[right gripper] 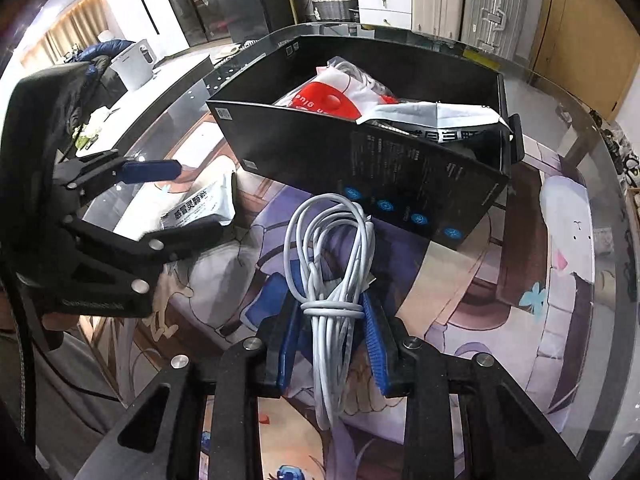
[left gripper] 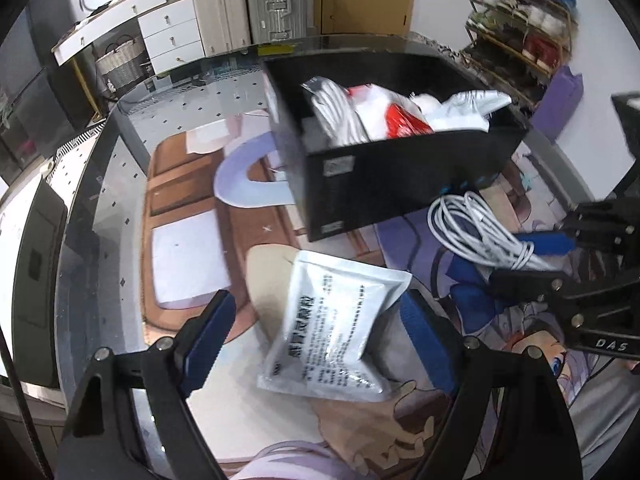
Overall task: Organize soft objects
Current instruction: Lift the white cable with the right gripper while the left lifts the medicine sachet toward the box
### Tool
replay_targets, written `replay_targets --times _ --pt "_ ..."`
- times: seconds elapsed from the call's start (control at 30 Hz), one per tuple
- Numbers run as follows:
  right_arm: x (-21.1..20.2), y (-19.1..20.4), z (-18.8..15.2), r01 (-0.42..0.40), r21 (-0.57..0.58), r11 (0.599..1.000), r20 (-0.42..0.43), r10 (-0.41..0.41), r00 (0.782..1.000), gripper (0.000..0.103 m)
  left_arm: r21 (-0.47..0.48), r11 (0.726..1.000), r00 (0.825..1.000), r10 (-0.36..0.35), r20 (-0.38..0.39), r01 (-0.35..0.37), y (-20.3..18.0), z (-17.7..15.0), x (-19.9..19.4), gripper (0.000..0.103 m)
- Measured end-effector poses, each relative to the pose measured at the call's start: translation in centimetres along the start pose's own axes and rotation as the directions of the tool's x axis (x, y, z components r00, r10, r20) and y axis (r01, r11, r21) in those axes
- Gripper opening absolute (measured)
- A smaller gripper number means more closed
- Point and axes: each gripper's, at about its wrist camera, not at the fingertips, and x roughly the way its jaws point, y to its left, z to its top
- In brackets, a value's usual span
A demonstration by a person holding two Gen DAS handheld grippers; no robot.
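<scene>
Cable bundle (right gripper: 334,280), just one outside the box, white and coiled, is clamped between the right gripper's (right gripper: 332,320) jaws, loops sticking out ahead of them. Left gripper (left gripper: 316,328) has its jaws spread wide with one silver sachet (left gripper: 332,324) lying between them on the counter (left gripper: 192,256). One black box (left gripper: 400,184) sits just beyond both jaws, with another cable and some packets inside.

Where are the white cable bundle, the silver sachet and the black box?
white cable bundle (right gripper: 332,308): right wrist view, wrapped waist between the pads.
silver sachet (left gripper: 332,320): left wrist view, middle of printed face.
black box (right gripper: 320,152): right wrist view, near outer wall.
</scene>
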Motion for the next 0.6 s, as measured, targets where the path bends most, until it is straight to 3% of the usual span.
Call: replay_targets --times 0.23,0.3,0.47,0.6 --pt "0.1 -0.3 0.0 -0.018 -0.006 1.0 -0.004 0.018 1.0 0.033 0.007 1.0 0.999 0.01 -0.031 -0.009 -0.2 0.1 0.6 0.083" --pt "0.3 -0.2 0.2 -0.019 -0.011 1.0 -0.002 0.019 1.0 0.033 0.012 1.0 0.999 0.007 -0.045 -0.006 0.0 -0.2 0.9 0.077" --pt "0.6 0.5 0.6 0.0 -0.035 0.999 -0.007 -0.001 1.0 0.033 0.016 1.0 0.999 -0.002 -0.047 0.002 0.2 -0.4 1.0 0.072" --pt "0.8 1.0 0.8 -0.003 -0.042 0.999 -0.012 0.003 1.0 0.031 0.039 0.999 0.999 -0.014 -0.041 0.016 -0.4 -0.3 0.8 0.054"
